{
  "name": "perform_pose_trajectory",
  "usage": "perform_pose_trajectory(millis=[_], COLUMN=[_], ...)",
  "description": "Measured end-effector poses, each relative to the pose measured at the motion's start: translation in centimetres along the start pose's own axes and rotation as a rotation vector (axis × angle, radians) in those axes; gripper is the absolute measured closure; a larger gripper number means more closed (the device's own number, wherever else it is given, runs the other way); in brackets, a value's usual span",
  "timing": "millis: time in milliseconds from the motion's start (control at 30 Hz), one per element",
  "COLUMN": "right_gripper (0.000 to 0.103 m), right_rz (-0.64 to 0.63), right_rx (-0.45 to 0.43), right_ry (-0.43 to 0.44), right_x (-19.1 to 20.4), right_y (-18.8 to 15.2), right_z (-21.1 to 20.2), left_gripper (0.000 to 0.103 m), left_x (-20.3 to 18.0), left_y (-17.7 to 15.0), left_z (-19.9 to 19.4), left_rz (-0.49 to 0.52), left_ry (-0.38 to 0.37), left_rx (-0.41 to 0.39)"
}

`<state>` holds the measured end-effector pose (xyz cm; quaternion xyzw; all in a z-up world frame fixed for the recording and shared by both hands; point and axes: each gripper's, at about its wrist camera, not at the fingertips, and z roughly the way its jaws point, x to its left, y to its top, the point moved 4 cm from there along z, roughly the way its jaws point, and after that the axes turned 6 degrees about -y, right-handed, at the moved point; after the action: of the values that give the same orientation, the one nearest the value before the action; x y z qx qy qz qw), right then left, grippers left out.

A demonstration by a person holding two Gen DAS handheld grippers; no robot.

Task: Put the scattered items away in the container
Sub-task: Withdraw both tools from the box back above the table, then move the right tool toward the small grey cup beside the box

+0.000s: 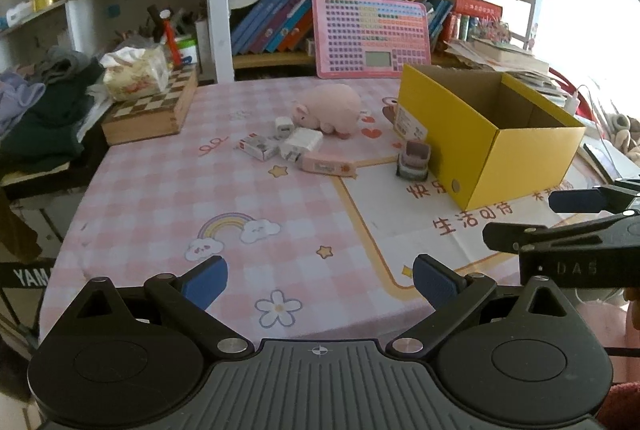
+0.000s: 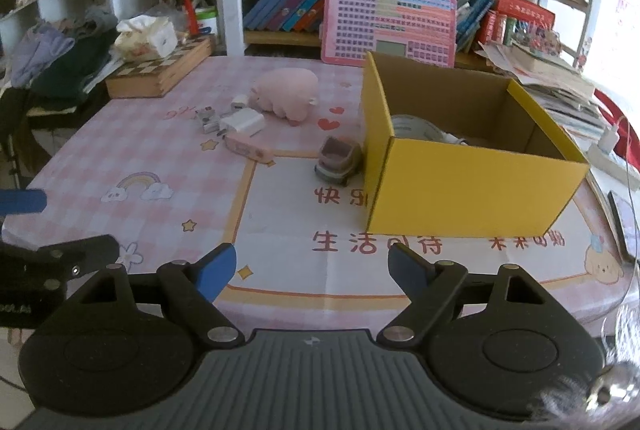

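A yellow cardboard box [image 2: 472, 182] [image 1: 516, 162] stands open on the pink checked tablecloth, with a white rolled item [image 2: 416, 128] inside it. Beside its left wall sits a small toy truck [image 2: 338, 160] [image 1: 414, 160]. Farther back lie a pink plush pig [image 2: 286, 94] [image 1: 330, 106], white chargers [image 2: 244, 122] [image 1: 300, 142], a small printed box [image 1: 258, 147] and a flat pink case [image 2: 248, 149] [image 1: 326, 166]. My left gripper [image 1: 320, 280] is open over the near cloth. My right gripper [image 2: 312, 270] is open in front of the box, holding nothing.
A wooden chessboard box [image 1: 150, 114] with a tissue pack [image 1: 136, 72] on it sits at the back left beside piled clothes [image 1: 44, 110]. A pink keyboard toy [image 1: 372, 36] leans on the bookshelf. Papers [image 2: 560, 86] and a white cable [image 2: 630, 166] lie at the right.
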<state>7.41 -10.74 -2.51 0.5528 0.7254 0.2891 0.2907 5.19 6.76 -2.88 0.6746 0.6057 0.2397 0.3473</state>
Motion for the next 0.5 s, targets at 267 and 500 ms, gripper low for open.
perform_pose_trajectory(millis=[267,500], right_gripper=[0.025,0.044], right_rz=[-0.028,-0.044], right_rx=[-0.013,-0.007], right_ry=[0.001,0.005], right_x=[1.1,2.1], right_y=[0.9,1.5], right_z=[0.3,0.9], left_gripper=[0.002,0.003], left_x=[0.6,1.6], left_y=[0.2,0.3], left_z=[0.1,0.2], left_rz=[-0.001,-0.016], left_ry=[-0.001,-0.005], left_rx=[-0.007,-0.017])
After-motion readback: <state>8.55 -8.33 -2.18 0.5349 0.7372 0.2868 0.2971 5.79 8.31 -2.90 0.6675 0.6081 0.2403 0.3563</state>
